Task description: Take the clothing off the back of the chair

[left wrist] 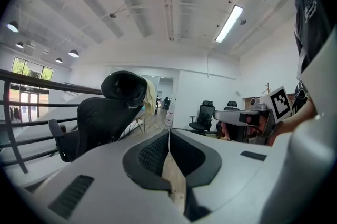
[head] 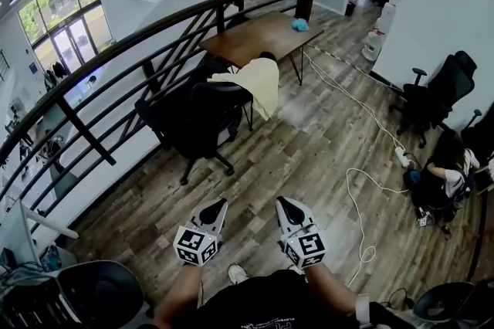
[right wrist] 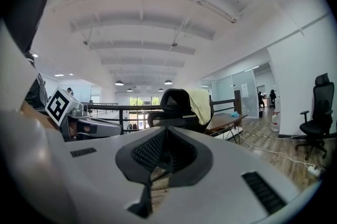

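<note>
Head view — my left gripper (head: 218, 205) and right gripper (head: 284, 204): jaws closed, empty; cream clothing (head: 258, 80) draped over black chair (head: 202, 115) — well apart from both.

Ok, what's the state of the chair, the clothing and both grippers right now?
chair: upright, nobody sitting in it.
clothing: draped over the chair's back, untouched.
left gripper: shut, empty, well short of the chair.
right gripper: shut, empty, well short of the chair.
</note>
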Demonstrator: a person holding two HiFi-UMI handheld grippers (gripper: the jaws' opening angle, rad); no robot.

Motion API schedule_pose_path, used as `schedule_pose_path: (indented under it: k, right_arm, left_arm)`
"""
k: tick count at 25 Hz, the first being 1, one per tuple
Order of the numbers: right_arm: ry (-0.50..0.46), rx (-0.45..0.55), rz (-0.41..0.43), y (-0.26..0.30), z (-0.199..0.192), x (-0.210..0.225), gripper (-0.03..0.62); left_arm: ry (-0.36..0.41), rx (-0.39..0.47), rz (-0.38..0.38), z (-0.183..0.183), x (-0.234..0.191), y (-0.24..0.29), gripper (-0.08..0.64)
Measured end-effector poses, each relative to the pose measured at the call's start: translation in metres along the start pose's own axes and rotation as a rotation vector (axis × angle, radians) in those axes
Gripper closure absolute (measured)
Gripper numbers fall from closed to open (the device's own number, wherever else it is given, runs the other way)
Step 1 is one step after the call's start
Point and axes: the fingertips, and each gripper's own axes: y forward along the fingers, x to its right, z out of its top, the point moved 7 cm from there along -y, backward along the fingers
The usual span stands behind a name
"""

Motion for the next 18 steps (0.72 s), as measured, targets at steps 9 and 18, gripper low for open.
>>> schedule_pose_path:
  k: [9, 18]
  right_arm:
    - [-0.014, -0.003, -0.014, 0.010, 0.002, -0.007, 0.571]
    - [-0.006, 0.015, -0.017, 0.028, 0.011, 0.019, 0.571]
  left_arm:
    - [-0.006, 0.002, -0.018, -0.003, -0.010, 0.000, 0.546]
    - [0.017, -0.002, -0.019, 0.011, -0.017, 0.029, 0.546]
